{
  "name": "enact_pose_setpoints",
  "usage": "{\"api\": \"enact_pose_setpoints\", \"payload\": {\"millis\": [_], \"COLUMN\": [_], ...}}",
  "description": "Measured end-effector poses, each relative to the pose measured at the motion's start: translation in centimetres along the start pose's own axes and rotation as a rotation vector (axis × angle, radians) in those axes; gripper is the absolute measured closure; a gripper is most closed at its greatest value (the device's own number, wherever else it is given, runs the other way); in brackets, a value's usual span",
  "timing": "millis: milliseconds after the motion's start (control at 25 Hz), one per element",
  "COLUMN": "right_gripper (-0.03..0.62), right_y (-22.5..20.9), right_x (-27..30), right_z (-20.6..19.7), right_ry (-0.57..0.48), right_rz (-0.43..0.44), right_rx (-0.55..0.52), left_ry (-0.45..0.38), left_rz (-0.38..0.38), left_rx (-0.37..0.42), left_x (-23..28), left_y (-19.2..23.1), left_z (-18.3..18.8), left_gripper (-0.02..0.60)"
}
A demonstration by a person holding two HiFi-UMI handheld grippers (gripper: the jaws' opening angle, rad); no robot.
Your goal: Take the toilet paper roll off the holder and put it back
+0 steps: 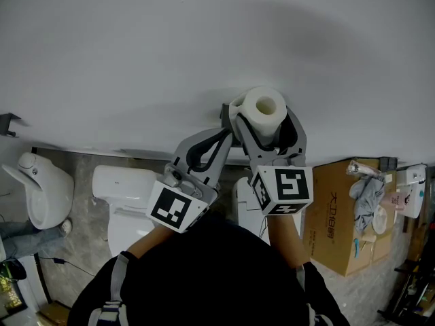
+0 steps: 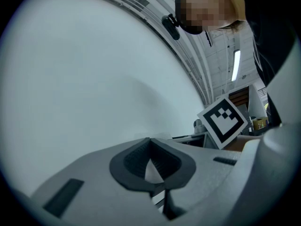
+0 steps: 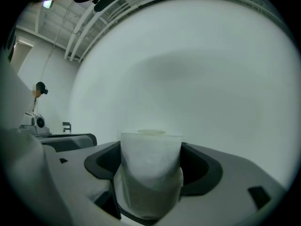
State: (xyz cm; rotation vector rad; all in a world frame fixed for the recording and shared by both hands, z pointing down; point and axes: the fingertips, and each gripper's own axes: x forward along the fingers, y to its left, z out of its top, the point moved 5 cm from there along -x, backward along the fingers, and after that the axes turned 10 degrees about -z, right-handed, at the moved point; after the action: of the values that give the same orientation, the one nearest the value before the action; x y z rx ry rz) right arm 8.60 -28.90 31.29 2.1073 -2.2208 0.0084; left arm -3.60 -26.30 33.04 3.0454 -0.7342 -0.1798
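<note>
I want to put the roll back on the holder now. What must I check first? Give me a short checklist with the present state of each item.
1. Right gripper grips the toilet paper roll: ok, its jaws are closed on both sides of it.
2. Hole of the roll is open: ok, the head view shows it unblocked.
3. Left gripper is empty: ok, its jaws are together with nothing between.
4. Left gripper is out of the way: not ok, its tip sits close beside the roll.
5. Holder is free: cannot tell, only a dark part shows beside the roll.
</note>
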Motion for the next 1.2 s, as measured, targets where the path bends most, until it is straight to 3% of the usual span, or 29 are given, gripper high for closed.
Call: {"api": "enact_pose_setpoints", "payload": {"millis": [520,1200], "right_gripper": [0.218,0.218], "right_y": [-1.1,-7.5], "right_x": [-1.3,-6.9], "right_z": [2.3,3.1], "right_ry": [-0.061,-0.086], "right_rz": [-0.037,-0.244], "right_rx": [0.004,0.019], "left_ry": [0.000,-0.005], "left_rz": [-0.018,-0.116], "left_rx": [0.002,0.009], "left_x": [0.2,2.3], "left_y": [-0.4,-4.2], "left_z": [0.3,0.6], "left_gripper": [0.575,0.575]}}
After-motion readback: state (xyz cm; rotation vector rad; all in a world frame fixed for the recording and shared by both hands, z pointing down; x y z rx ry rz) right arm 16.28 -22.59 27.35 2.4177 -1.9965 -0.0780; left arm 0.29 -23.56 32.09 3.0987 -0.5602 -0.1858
